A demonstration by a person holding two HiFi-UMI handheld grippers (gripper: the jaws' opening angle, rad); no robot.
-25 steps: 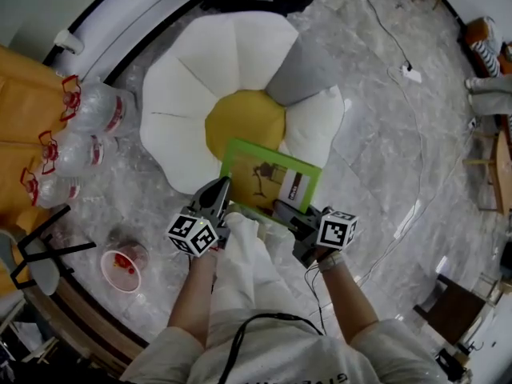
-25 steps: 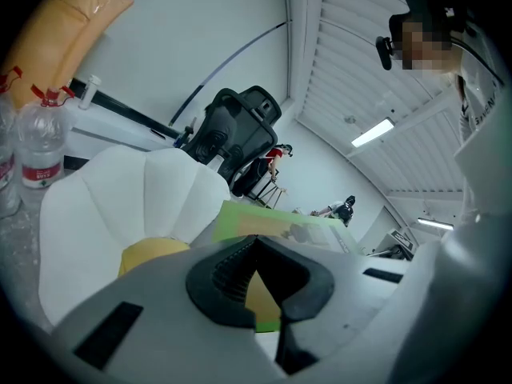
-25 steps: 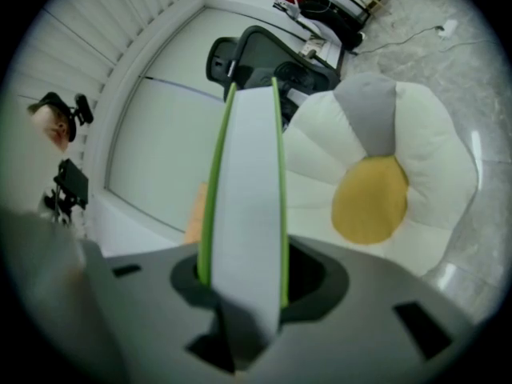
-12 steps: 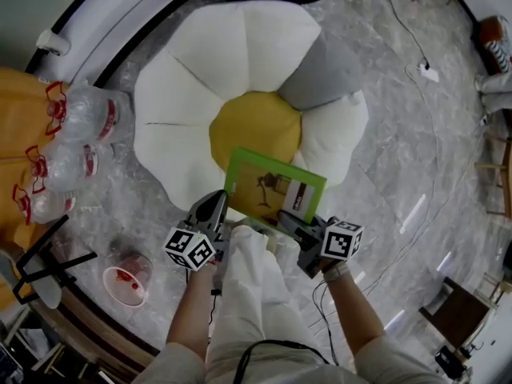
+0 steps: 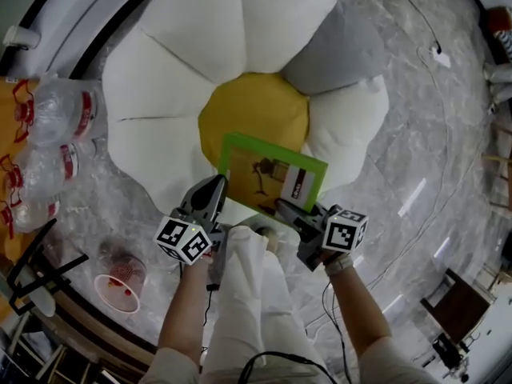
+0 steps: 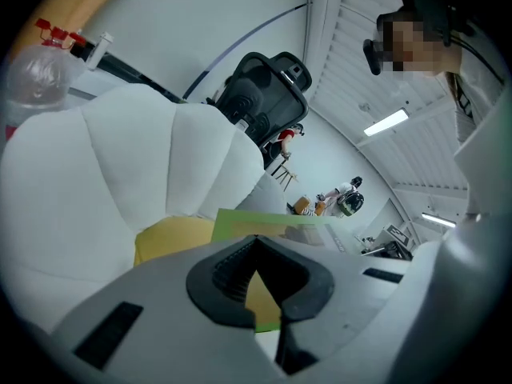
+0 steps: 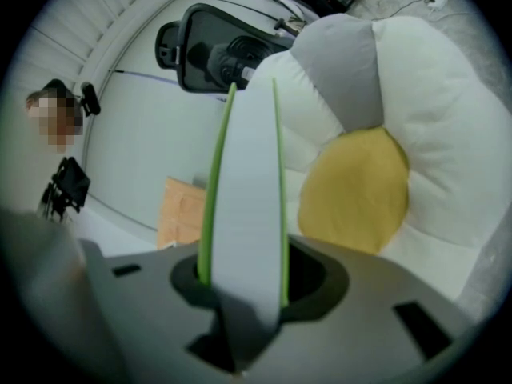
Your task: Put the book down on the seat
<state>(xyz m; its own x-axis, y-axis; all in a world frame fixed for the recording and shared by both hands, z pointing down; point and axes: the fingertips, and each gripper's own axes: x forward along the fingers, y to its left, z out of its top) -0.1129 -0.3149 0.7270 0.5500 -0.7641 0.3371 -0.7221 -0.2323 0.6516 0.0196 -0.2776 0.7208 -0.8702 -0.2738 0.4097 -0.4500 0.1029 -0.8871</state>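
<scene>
Right claw [image 5: 282, 205]: closing partway on the book [image 5: 272, 178] and pinching its near right corner, with a green cover pressing against each jaw.
Left claw [image 5: 218, 186]: keeping its jaws drawn together tip to tip and clamping nothing I can make out. It is sitting just at the book's near left corner, seemingly steadying it.
Book: hanging face up and roughly level over the near part of the seat [image 5: 160, 78], overlapping the near rim of the yellow centre [image 5: 252, 110]. I am not seeing whether it is touching yet.
Just changed: both claws and the book have been sinking together over the last second. The seat is growing larger beneath them, and the grip is not shifting.
Meaning for the task: the lowering is looking nearly done. What is remaining is resting the book on the seat and letting the right claw open.
Cup [image 5: 114, 288]: standing on the floor [image 5: 400, 158] to the left, well apart from the seat, and holding something red too small to name.
Bottles [image 5: 56, 106]: crowding together at the far left, showing red caps. They are clear, and I am not making out any contents.
</scene>
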